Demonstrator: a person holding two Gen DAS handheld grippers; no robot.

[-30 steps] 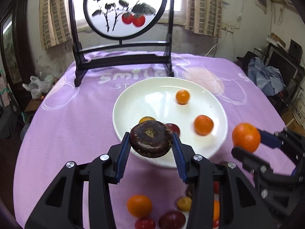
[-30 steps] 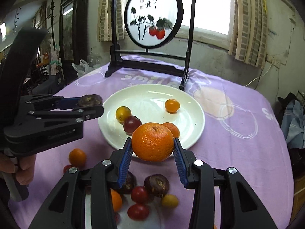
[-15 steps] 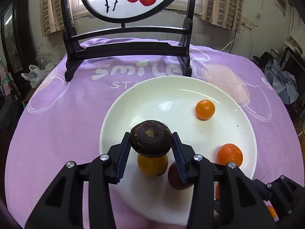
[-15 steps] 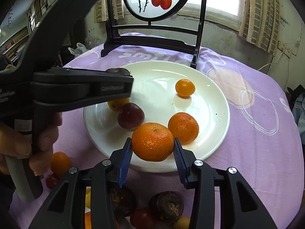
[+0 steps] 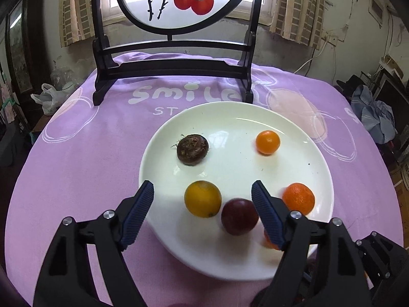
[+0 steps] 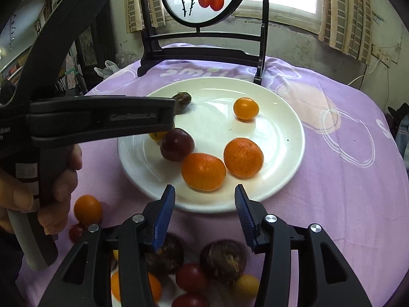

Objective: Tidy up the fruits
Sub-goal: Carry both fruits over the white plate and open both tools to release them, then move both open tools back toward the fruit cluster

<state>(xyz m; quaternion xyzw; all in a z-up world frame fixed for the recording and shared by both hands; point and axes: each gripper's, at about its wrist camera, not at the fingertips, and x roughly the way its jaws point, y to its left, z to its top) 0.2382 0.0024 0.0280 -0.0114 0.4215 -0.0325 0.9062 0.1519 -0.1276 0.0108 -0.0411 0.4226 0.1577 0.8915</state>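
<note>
A white plate (image 5: 255, 113) sits on the purple cloth. On its far left lies a dark brown fruit (image 5: 192, 149), clear of my left gripper (image 5: 202, 188), whose jaws are opening wide with nothing pressed between them. Below that gripper on the plate are a yellow fruit (image 5: 202, 199), a dark red plum (image 5: 239, 220) and a mandarin (image 5: 298, 199). In the right wrist view a big orange (image 6: 203, 171) rests on the plate (image 6: 288, 117) just beyond my right gripper (image 6: 204, 190). Its jaws are opening and its pads stand off the orange.
A round painted screen on a dark stand (image 5: 173, 58) rises behind the plate. Several loose fruits lie on the cloth under the right gripper, among them a brown one (image 6: 223, 259) and a small orange one (image 6: 88, 210). A hand (image 6: 58, 179) holds the left gripper's handle.
The left gripper moved over the plate, opened and let the dark brown fruit drop onto it. The right gripper sank, set the big orange on the plate and parted its jaws.
</note>
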